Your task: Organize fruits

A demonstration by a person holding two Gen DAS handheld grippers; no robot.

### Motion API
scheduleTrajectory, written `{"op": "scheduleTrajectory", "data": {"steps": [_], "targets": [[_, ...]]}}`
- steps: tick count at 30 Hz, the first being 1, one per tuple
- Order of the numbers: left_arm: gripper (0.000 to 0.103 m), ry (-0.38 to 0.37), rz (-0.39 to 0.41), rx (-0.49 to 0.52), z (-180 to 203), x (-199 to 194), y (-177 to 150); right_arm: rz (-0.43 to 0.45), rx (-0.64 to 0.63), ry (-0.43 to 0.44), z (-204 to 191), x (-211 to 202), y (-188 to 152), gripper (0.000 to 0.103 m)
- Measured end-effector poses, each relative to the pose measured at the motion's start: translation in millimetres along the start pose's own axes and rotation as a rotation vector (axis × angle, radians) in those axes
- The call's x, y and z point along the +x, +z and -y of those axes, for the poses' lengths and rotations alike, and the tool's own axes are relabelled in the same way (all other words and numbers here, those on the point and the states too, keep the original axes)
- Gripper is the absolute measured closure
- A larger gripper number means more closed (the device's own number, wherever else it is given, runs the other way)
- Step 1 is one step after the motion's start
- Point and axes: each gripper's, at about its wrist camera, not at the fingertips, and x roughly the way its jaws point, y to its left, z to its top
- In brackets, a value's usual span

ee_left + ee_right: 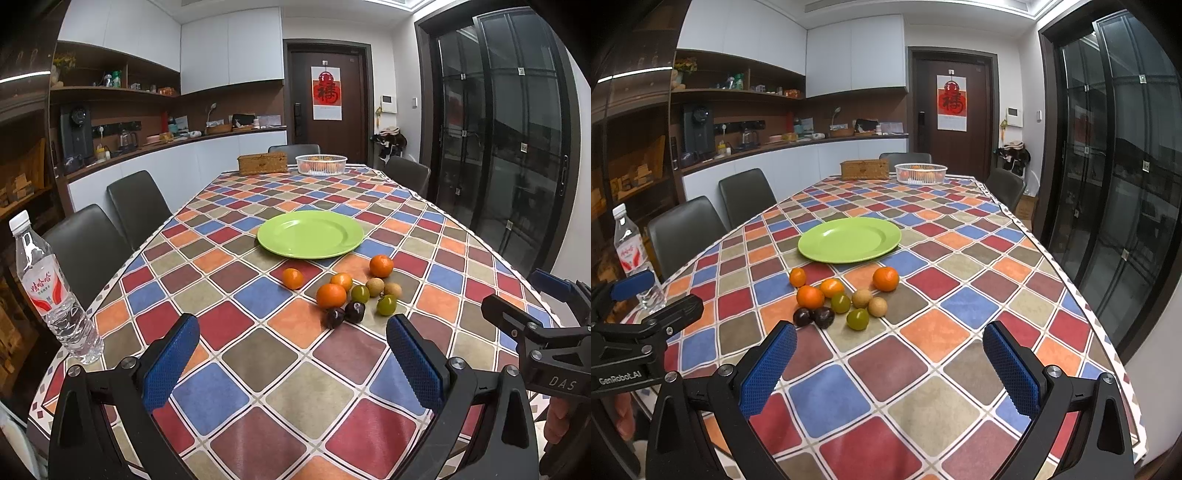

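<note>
1. The left gripper [293,363] hangs over the near end of the table [258,398], its blue-padded fingers spread wide with nothing between them.
2. The right gripper [890,363] hangs over the same near end, just as widely spread and empty; it shows at the right edge of the left wrist view, and the left one shows at the left edge of the right wrist view.
3. The fruits lie loose on the checked tablecloth [960,306], in a cluster between the grippers and the green plate [310,234].
4. Four oranges [331,295] form the far side of the cluster, nearest the plate (one sits a little apart to the left, one to the right).
5. Two green fruits [386,305], two brown round ones [375,287] and two dark purple ones [335,317] lie on the near side, the purple pair touching each other.
6. The plate sits near the middle of the table, close beyond the fruits.
7. At the far end stand a white basket [321,164] with orange fruit inside and a woven box [262,163] beside it.
8. A water bottle [51,291] stands upright at the near left corner.
</note>
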Motion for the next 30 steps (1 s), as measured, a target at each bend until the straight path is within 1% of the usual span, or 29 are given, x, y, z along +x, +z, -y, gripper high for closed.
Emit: {"op": "scheduleTrajectory", "data": {"steps": [30], "targets": [[0.0, -0.01, 0.011, -0.001, 0.3, -2.5, 2.0, 0.009, 0.0, 0.0, -0.4, 0.4, -1.4, 0.001]]}}
